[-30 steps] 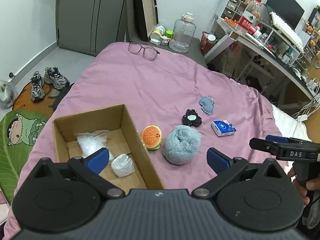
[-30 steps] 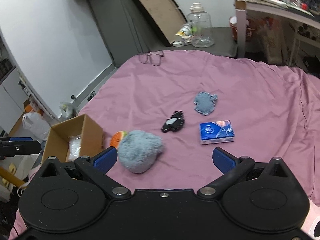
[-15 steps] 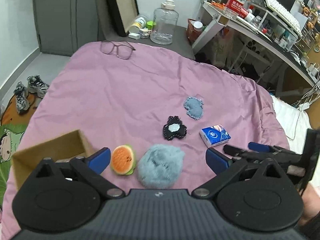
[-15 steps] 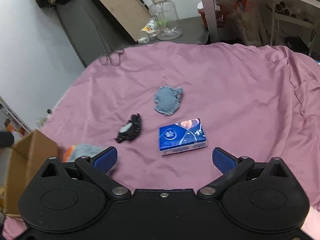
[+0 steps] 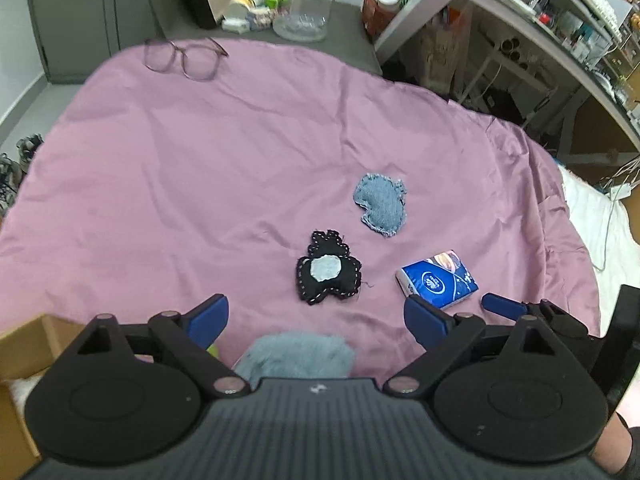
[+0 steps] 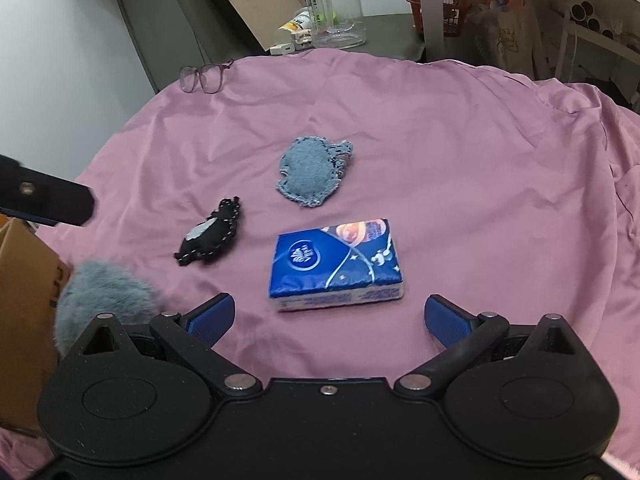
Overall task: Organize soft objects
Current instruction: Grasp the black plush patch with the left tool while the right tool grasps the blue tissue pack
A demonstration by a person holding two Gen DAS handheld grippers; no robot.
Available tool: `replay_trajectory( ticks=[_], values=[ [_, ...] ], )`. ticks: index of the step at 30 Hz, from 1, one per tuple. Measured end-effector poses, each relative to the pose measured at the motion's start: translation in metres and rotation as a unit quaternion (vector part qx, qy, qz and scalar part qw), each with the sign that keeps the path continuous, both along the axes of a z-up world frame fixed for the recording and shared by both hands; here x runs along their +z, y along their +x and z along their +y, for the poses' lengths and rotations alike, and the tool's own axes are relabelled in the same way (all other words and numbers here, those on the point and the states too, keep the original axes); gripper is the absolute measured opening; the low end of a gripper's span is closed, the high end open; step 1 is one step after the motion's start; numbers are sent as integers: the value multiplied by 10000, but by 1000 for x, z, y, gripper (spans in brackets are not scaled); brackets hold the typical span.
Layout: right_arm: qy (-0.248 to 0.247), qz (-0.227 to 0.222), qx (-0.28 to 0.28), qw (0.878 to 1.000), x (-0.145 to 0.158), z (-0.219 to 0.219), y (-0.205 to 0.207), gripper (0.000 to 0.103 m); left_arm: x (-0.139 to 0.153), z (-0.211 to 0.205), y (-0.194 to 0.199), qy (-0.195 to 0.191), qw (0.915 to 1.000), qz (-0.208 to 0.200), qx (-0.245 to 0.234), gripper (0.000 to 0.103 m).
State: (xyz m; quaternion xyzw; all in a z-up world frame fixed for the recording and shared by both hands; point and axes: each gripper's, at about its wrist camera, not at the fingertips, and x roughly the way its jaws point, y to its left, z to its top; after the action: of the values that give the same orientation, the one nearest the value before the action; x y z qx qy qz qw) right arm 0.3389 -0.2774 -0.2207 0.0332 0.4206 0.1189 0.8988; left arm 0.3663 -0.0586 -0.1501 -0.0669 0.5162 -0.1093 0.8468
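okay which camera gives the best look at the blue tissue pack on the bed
The right wrist view. The tissue pack lies large and whole just ahead of the open right gripper. In the left wrist view the pack is smaller, off to the right, its near corner hidden behind a finger.

On the pink bedspread (image 6: 440, 152) four soft things lie apart from one another. The black stitched plush (image 5: 326, 268), with a pale grey patch on its face, lies flat near the middle. The denim-blue plush (image 5: 380, 204), frayed at its edges, lies at its one o'clock. The blue tissue pack (image 6: 336, 264), printed side up, lies flat at the black plush's four o'clock. The fluffy grey-blue ball (image 6: 104, 300) sits at the black plush's seven o'clock, just beside the cardboard box (image 6: 24, 280).
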Motion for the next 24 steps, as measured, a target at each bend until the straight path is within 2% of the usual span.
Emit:
replay_trajectory(
  ticks=[8,11,15,19,21,24],
  values=[
    [-223,-190,178,9994,-9,5,7,100,-38,-16,36,-21,9992,386,-30,86],
    [-308,-277,234,9989,-10,5,7,90,-48,-23,46,13,9987,497,-56,82],
    [-322,-305,137,9989,-10,0,9,72,-60,-33,57,58,9979,629,-132,79],
    [-235,-270,117,9993,-8,-4,8,72,-71,-41,65,53,9969,760,-186,78],
    [-233,-249,102,9994,-8,-4,6,71,-77,-44,68,122,9961,845,-202,70],
    [-205,-214,81,9995,-6,-5,4,71,-82,-45,70,84,9955,932,-135,51]
  ],
)
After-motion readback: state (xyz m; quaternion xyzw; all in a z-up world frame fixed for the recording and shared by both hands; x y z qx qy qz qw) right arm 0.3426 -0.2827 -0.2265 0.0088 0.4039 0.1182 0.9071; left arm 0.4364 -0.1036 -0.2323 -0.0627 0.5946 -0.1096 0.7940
